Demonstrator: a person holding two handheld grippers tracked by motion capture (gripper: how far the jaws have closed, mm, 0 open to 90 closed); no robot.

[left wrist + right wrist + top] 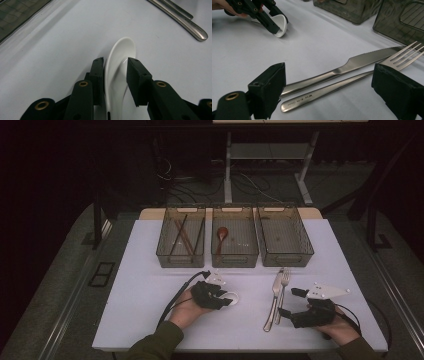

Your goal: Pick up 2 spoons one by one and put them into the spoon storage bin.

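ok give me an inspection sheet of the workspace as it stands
surface: white table, nothing spilled on it
job's things: white spoon lying on the table between the left tool's jaws; knife and fork side by side near the right tool
bins: three clear bins in a row at the far edge; left one holds chopsticks, middle one a brown spoon, right one looks empty
clutter: nothing seen
grippers: left tool set around the white spoon, one pad touching, a gap at the other; right tool open beside the cutlery handles
cables: black cable trailing from the left tool
surroundings: dark floor, table legs and cables behind
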